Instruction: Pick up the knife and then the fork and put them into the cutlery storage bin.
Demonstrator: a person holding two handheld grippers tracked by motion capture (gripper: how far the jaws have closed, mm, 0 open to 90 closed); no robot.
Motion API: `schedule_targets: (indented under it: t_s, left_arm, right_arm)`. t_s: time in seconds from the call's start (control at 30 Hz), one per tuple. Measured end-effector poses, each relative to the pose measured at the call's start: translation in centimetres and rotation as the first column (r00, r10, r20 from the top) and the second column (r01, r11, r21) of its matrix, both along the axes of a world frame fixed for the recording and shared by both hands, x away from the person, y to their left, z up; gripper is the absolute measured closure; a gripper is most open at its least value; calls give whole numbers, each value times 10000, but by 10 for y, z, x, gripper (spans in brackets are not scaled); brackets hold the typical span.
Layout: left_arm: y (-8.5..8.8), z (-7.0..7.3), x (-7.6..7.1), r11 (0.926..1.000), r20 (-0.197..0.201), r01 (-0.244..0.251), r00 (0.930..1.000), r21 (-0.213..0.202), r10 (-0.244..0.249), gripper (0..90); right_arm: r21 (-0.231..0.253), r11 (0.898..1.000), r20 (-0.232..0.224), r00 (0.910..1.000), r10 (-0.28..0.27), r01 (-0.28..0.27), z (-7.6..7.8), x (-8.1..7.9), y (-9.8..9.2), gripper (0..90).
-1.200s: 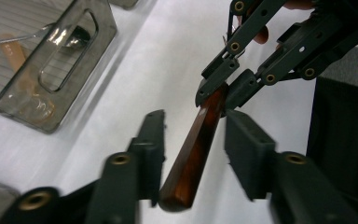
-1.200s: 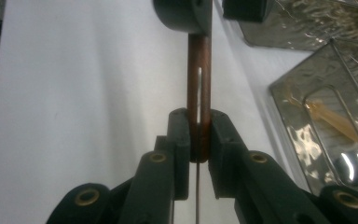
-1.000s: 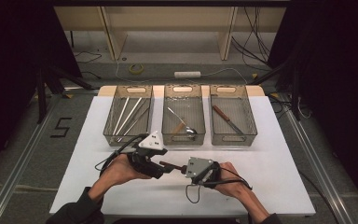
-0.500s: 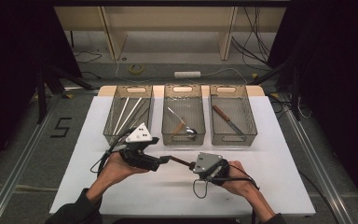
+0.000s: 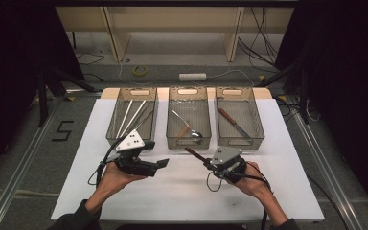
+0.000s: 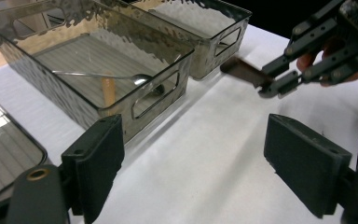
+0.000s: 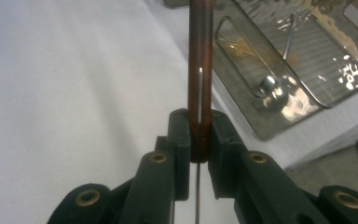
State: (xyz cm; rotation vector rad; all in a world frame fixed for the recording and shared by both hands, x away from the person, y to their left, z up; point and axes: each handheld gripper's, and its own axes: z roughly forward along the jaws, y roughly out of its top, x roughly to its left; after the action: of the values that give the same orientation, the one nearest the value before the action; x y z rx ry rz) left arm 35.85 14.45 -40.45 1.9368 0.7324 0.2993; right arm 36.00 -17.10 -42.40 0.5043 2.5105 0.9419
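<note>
- Right gripper (image 5: 205, 163), high view, centre right: my jaws are pinched on a knife (image 7: 199, 70) by its brown handle, which sticks out toward the upper left, just short of the middle bin (image 5: 188, 116).
- Right gripper view, centre: the handle stands between the pads, with a thin metal edge running down its middle; the grip sits at one end only.
- Risk, as I judge it: so short a hold could let the knife pivot or slide out if I swing my wrist or loosen the pinch, and it would drop on the table (image 5: 172, 191).
- Risk: the free end points at the middle bin's near wall; a low approach could knock it and twist the knife in my jaws.
- Left gripper (image 5: 162, 163), high view, centre left: my jaws are spread wide and hold nothing, aimed right toward the knife.
- Left gripper view, upper right: my right gripper shows with the handle end jutting from it.
- Pose: both my forearms enter from the bottom edge, hands low over the table, wrists turned inward.
- Right bin (image 5: 237, 120), upper right: one knife lies inside.
- Left bin (image 5: 133, 115), upper left: pale sticks lie inside.
</note>
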Motion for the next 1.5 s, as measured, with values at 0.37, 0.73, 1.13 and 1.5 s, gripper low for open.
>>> schedule_targets:
  t_s: [0.37, 0.73, 1.13, 1.5]
  left_arm:
    - [12, -16, -14, 9997, 229, -65, 9997, -232, 70, 193]
    - [22, -27, -19, 9993, 41, -337, 9994, -169, 338, 182]
    - [24, -27, -27, 9976, 28, -465, 9989, -512, 467, 167]
    - [24, -29, -29, 9979, -95, -497, 9987, -409, 493, 154]
  right_arm:
    - [799, 9923, -496, 9946, -909, 947, 6, 9, -19, 811]
    - [1205, 9767, -820, 9823, -1685, 1776, 11, 15, -34, 811]
    - [1880, 9453, -1147, 9618, -2486, 2667, 24, 26, -52, 811]
    - [2229, 9180, -1380, 9428, -3034, 3280, 41, 49, -66, 810]
